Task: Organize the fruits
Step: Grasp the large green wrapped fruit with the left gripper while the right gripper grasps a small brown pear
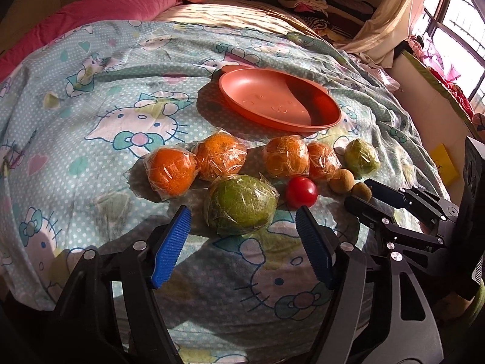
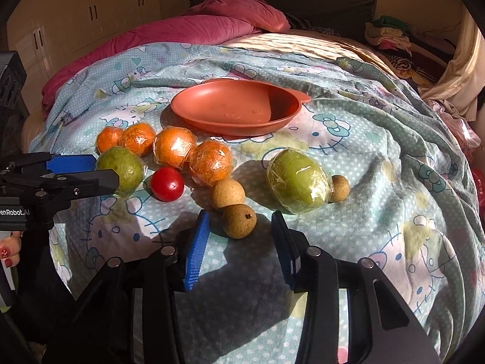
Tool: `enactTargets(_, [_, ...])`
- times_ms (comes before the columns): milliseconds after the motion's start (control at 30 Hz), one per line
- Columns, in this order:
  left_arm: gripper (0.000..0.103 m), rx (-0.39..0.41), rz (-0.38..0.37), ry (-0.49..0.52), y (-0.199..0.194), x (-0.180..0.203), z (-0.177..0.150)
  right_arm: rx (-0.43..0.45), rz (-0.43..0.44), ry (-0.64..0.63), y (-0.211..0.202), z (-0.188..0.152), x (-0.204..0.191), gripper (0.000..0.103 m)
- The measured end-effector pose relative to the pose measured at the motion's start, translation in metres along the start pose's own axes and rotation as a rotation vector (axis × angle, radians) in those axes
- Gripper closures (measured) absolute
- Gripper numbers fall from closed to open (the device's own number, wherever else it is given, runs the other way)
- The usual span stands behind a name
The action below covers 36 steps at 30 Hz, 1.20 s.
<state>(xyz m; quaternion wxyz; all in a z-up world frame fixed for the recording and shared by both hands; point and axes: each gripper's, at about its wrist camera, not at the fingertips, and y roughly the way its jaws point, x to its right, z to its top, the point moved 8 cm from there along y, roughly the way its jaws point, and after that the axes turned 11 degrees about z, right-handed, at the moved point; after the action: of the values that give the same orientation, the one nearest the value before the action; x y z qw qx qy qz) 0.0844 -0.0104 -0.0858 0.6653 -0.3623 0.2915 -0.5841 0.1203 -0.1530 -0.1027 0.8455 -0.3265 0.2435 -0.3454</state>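
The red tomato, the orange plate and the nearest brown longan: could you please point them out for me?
red tomato (image 2: 167, 183), right wrist view, centre of its skin.
orange plate (image 2: 194, 103), right wrist view, bare floor near left rim.
nearest brown longan (image 2: 238, 221), right wrist view, middle of its shell.

A pale blue, white-dotted bedsheet (image 2: 348, 157) printed with cartoon cats fills the middle of the frame. On it sit a terracotta-orange plate (image 2: 235, 109), orange wrapped fruits (image 2: 211, 162), green ones (image 2: 298, 180), a red tomato (image 2: 167, 184) and tan-brown balls (image 2: 239, 221). A magenta blanket (image 2: 194, 30) lies upper left.
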Motion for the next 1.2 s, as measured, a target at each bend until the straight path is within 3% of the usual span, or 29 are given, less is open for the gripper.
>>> enactTargets(133, [0.048,-0.003,0.0,0.005,0.004,0.003,0.001,-0.002,0.021,-0.004,0.001,0.001,0.001,0.081])
enactTargets(400, [0.055,-0.016,0.012,0.0,0.015,0.0,0.002,0.003,0.049,0.006,-0.001,0.0,0.001,0.081])
enactTargets(667, [0.056,-0.013,-0.007,-0.002,0.018,0.0,0.004,0.026,0.067,0.014,-0.01,0.003,-0.001,0.081])
enactTargets(1200, [0.058,0.044,-0.082,-0.005,-0.021,0.009,0.038,0.096,0.09,-0.003,-0.03,0.045,0.008,0.081])
